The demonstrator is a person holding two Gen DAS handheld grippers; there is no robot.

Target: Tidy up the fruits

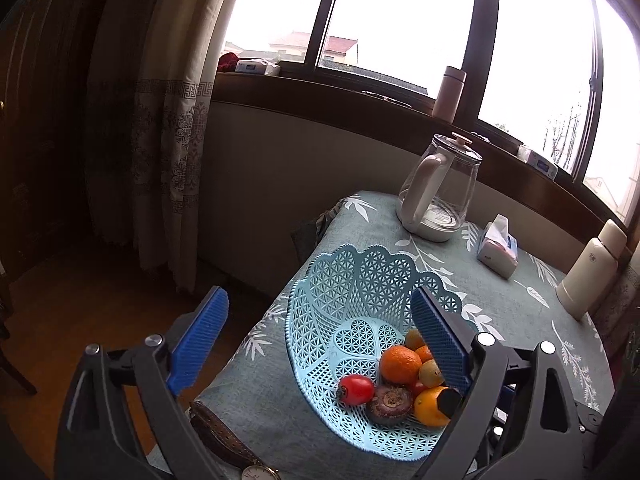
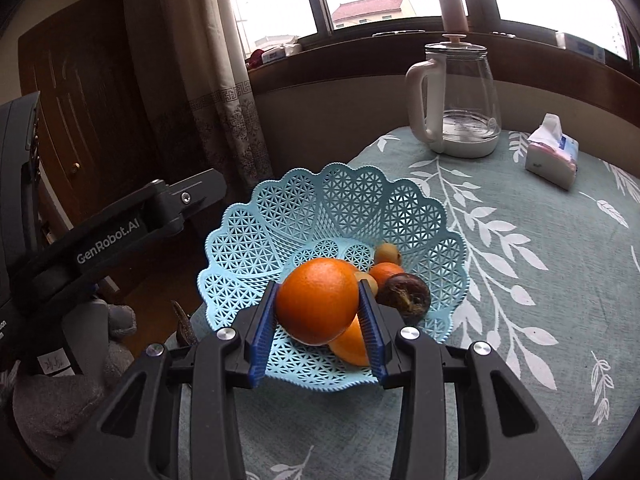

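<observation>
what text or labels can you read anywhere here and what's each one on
"GenRobot.AI": on the left gripper's arm, seen from the right wrist.
Tissue pack: blue print, too blurred to read.
White bottle: small mark, too small to read.
Watch: dial marks unreadable.
Boxes on the sill: print too blurred.
Paper tag at the left edge: scribble, unreadable.
Nothing on the basket, the orange or the kettle.

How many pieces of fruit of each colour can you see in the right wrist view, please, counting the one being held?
Orange fruit: 3
Yellow fruit: 2
Dark purple fruit: 1
Total: 6
</observation>
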